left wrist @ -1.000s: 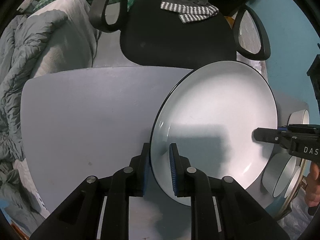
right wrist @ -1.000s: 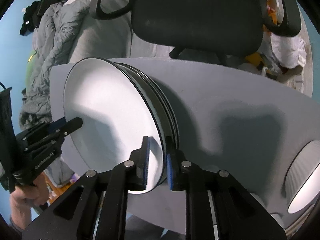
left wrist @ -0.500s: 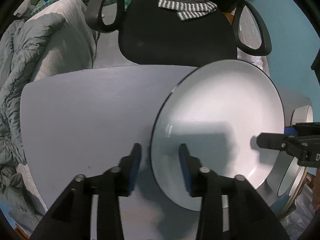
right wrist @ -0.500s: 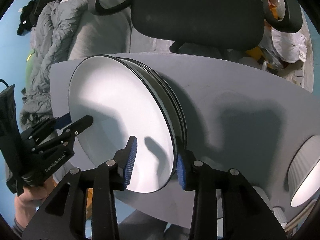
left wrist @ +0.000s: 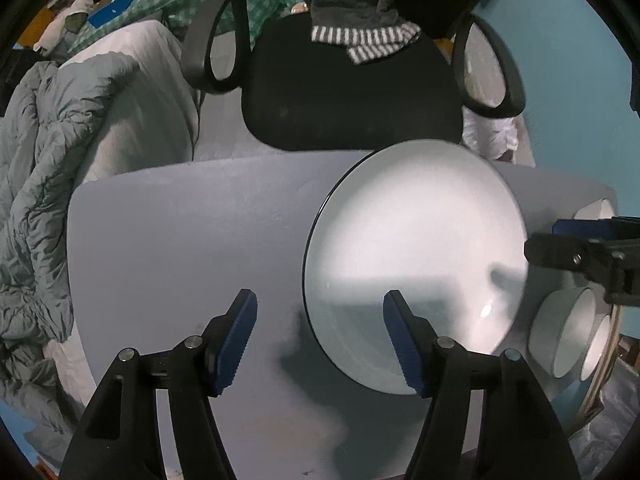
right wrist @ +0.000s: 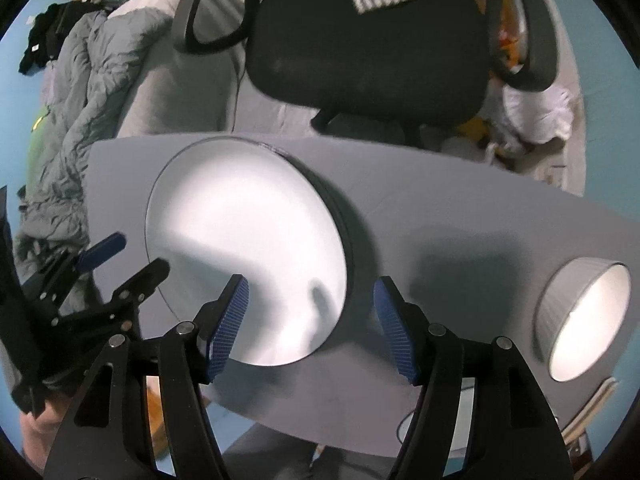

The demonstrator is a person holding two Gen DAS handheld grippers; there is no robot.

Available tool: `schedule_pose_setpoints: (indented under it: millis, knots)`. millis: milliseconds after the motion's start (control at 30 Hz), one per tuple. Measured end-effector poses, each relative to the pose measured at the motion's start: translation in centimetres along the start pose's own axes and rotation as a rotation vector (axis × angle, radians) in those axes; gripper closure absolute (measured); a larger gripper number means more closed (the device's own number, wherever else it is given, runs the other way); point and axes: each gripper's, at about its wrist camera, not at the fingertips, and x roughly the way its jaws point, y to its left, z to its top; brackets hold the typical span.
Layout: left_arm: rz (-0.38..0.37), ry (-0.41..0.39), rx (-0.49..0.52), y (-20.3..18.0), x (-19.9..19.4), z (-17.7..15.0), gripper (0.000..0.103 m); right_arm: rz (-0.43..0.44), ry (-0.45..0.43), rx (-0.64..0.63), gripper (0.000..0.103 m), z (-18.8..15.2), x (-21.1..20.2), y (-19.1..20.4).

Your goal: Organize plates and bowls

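White plates (left wrist: 412, 248) beyond spread jaws

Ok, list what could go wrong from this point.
1. The plate stack sits near the table's front edge; a nudge from the open left tool or right tool as they back off might push it over.
2. The ribbed bowl lies beside the right tool; a sideways swing could clip it.
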Motion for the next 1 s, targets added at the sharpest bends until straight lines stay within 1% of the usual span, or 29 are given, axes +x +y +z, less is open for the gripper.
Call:
schedule_pose_setpoints:
  millis: [233,333,400,467,633,733,867,1000]
  knots:
    - [-0.052,-0.094,-0.042,-0.4,-4.7,-0.9,0.032,-0.126,-0.18,-0.018,0.036,-2.2,-5.0,0.3]
    - [-0.072,-0.154,-0.047,-0.7,-7.2,-1.4,0.028,-0.15,-0.249,0.0,0.034,-3.5,-7.1,0.0]
    - [-0.079,-0.201,-0.052,-1.0,-9.0,-1.9,0.028,-0.158,-0.282,0.008,0.034,-4.2,-8.3,-0.2]
    - [-0.083,-0.232,-0.054,-1.3,-10.4,-2.2,0.028,-0.167,-0.326,0.021,0.033,-5.3,-9.9,-0.4]
    - [-0.144,-0.297,-0.059,-1.9,-13.7,-3.5,0.026,-0.189,-0.414,0.039,0.033,-7.8,-13.1,-0.6]
    - [-0.134,-0.339,-0.037,-2.6,-15.3,-4.4,0.025,-0.202,-0.466,0.056,0.032,-9.6,-15.1,-0.8]
    - [-0.102,-0.39,0.025,-4.1,-17.1,-5.8,0.025,-0.206,-0.519,0.073,0.032,-11.8,-17.0,-0.9]
    - [-0.107,-0.436,0.057,-5.3,-19.0,-7.4,0.025,-0.214,-0.564,0.081,0.032,-13.9,-18.6,-0.7]
